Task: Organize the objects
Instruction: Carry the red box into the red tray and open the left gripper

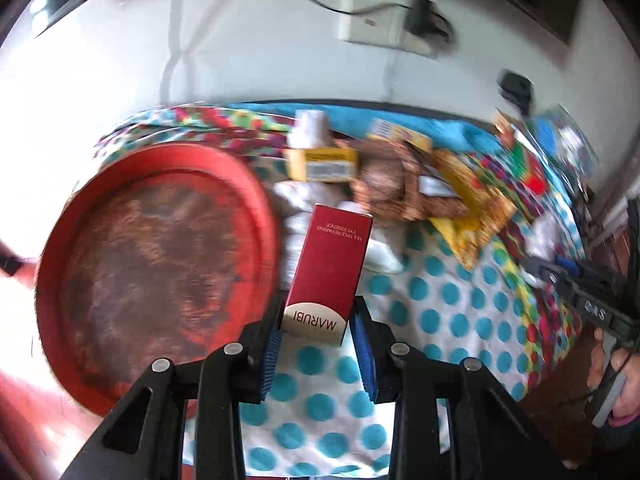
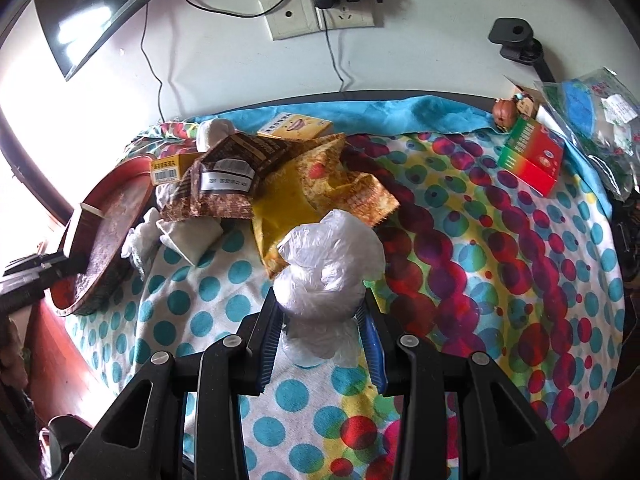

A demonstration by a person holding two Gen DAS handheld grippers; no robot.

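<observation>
My left gripper (image 1: 316,320) is shut on a tall red box (image 1: 332,268) with a cream end marked MARUBI, held above the dotted cloth just right of a round red tray (image 1: 152,256). That box (image 2: 82,236) and the tray (image 2: 116,216) also show at the far left of the right wrist view, the box over the tray's rim. My right gripper (image 2: 320,316) is shut on a crumpled white plastic bag (image 2: 324,268) lifted over the cloth. In the left wrist view the right gripper (image 1: 588,296) shows at the right edge with a hand under it.
A heap of brown and yellow snack packets (image 2: 280,176), a yellow box (image 2: 170,168) and a white bottle (image 2: 216,130) lie behind the tray. A red and green box (image 2: 532,156) and clear bags (image 2: 592,112) sit at the right. The wall with sockets (image 2: 320,16) bounds the back.
</observation>
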